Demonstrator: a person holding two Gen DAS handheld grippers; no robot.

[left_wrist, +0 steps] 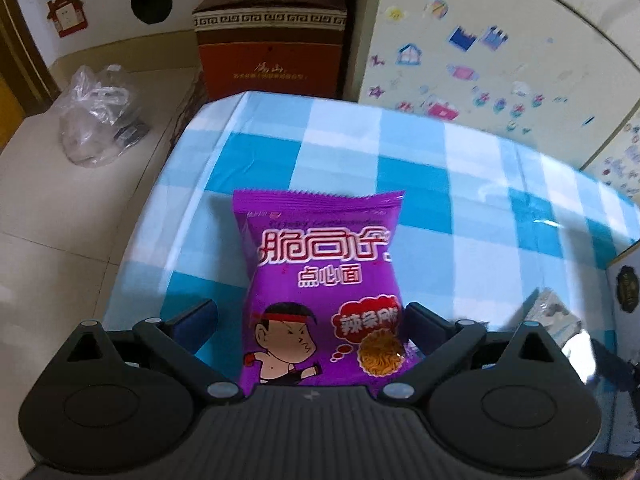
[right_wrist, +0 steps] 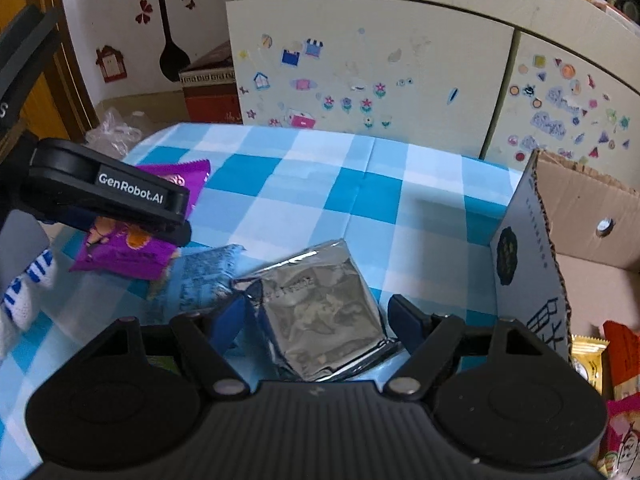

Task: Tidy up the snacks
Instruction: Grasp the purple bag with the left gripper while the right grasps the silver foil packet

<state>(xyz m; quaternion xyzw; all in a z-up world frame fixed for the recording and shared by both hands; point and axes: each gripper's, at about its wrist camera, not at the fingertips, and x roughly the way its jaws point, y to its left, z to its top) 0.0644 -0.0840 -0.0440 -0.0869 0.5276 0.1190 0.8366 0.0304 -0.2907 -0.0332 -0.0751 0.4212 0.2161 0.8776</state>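
A purple noodle-snack packet (left_wrist: 316, 280) lies flat on the blue-and-white checked tablecloth (left_wrist: 400, 152). My left gripper (left_wrist: 311, 306) stands open around its near end, with a gap beside the left pad. From the right wrist view, that left gripper (right_wrist: 176, 226) hovers over the purple packet (right_wrist: 120, 254). My right gripper (right_wrist: 318, 308) is shut on a square silver foil packet (right_wrist: 320, 304), tilted just above the cloth. A blue-silver packet (right_wrist: 200, 276) lies between the two.
An open cardboard box (right_wrist: 532, 248) with several snack packets (right_wrist: 624, 360) stands at the table's right. A sticker-covered cabinet (right_wrist: 360, 60) backs the table. On the floor to the left are a brown carton (left_wrist: 272, 40) and a plastic bag (left_wrist: 96, 116). A striped glove (right_wrist: 24, 292) shows at left.
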